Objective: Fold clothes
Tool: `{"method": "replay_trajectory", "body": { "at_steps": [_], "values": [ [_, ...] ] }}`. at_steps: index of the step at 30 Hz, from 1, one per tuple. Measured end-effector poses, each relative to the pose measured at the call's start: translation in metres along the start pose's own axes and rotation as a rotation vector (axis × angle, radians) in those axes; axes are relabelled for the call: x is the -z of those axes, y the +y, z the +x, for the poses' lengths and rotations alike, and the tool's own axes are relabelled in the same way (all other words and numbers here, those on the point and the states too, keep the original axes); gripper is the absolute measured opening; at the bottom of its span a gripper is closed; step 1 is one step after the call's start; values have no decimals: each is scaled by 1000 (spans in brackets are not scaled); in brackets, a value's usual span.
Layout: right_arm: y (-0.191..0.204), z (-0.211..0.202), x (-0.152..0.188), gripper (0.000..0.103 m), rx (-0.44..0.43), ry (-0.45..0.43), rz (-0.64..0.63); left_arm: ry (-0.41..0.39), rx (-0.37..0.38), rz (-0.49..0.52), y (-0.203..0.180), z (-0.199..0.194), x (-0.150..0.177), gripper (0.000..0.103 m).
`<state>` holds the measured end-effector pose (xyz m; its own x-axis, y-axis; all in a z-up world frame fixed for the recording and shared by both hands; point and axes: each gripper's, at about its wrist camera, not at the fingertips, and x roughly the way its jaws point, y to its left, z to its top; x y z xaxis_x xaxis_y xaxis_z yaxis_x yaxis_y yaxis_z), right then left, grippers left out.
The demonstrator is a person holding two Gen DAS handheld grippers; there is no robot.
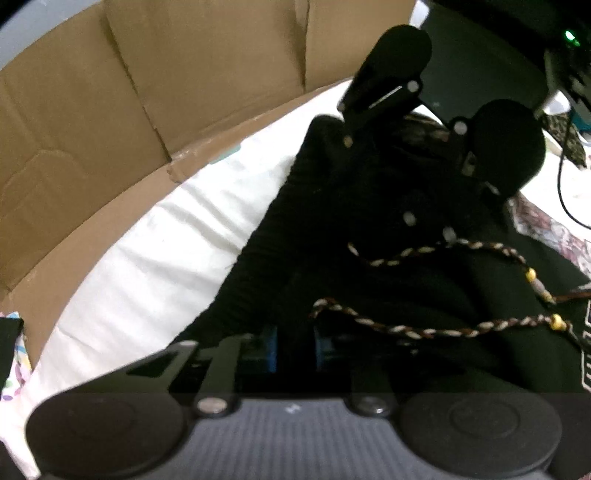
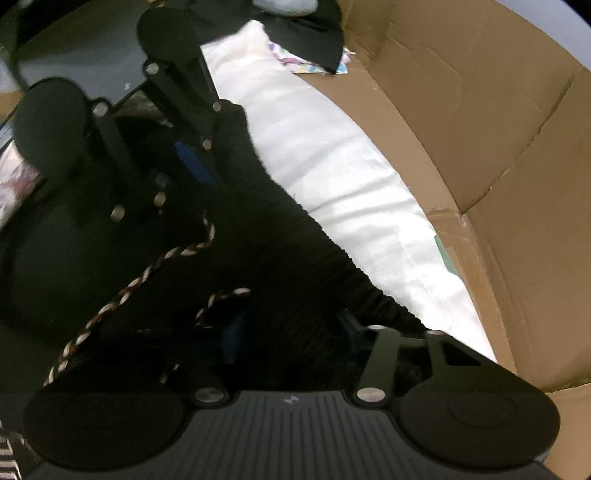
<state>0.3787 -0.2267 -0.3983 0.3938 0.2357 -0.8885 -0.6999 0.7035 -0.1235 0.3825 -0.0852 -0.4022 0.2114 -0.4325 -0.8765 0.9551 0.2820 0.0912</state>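
A black garment point(image 1: 369, 206) point(image 2: 295, 229) with a ribbed waistband and a brown-and-white braided drawstring point(image 1: 406, 332) point(image 2: 129, 288) lies on a white sheet. My left gripper point(image 1: 295, 347) is shut on the ribbed edge, with black cloth filling the gap between its blue pads. My right gripper point(image 2: 295, 328) grips the same band further along, and the ribbing runs between its pads. Each view shows the other gripper at the top: the right gripper point(image 1: 380, 177) and the left gripper point(image 2: 173, 184), both down on the dark cloth.
Brown cardboard walls point(image 1: 110, 110) point(image 2: 480, 110) rise just behind the white sheet point(image 1: 166, 240) point(image 2: 332, 147). A patterned cloth point(image 1: 554, 229) and a black cable point(image 1: 565, 192) lie beyond the garment. Another black cloth point(image 2: 317, 29) rests at the sheet's far end.
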Motion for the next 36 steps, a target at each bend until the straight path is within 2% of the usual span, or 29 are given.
{"method": "replay_trajectory", "body": {
  "at_steps": [2,3,6,7,8,9,11,13,16,19,22,24,27,31,33,36],
  "values": [
    [0,-5,0,23,-10,-8,-4,-22,-8,6,-1,-5,1,17],
    [0,-8,0,19,-3,-18,-8,-34,-19,4,-1,-7,2,17],
    [-1,-14,-4,18,25,-45,2,-50,-48,-27,4,-9,3,17],
    [-3,-14,-5,18,34,-42,21,-56,-58,-38,6,-9,3,24],
    [-4,-13,-6,21,43,-39,39,-42,-68,-56,7,-6,3,34],
    [-6,-12,-7,33,53,-36,57,-33,-80,-59,7,-4,3,36],
    [-9,-8,-8,48,83,-25,93,-16,-105,-62,6,0,4,53],
    [-13,-14,-6,51,77,-47,152,-35,-130,-103,11,-6,7,62],
    [-21,-30,2,58,69,-89,215,-61,-106,-148,18,-22,18,63],
    [-32,-48,12,58,93,-126,285,-85,-86,-190,25,-38,29,63],
    [-48,-63,31,65,91,-152,395,-93,-75,-248,33,-50,43,65],
    [-55,-62,47,65,130,-125,443,-100,-63,-291,39,-56,51,65],
    [-65,-56,68,65,120,-86,532,-110,-44,-341,46,-63,58,66],
    [-72,-56,88,66,91,-101,659,-102,-68,-372,58,-59,53,66],
    [-72,-46,89,67,85,-109,698,-104,-84,-437,68,-57,51,66],
    [-74,-39,88,66,77,-114,726,-87,-108,-549,85,-59,69,66]
  ]
}}
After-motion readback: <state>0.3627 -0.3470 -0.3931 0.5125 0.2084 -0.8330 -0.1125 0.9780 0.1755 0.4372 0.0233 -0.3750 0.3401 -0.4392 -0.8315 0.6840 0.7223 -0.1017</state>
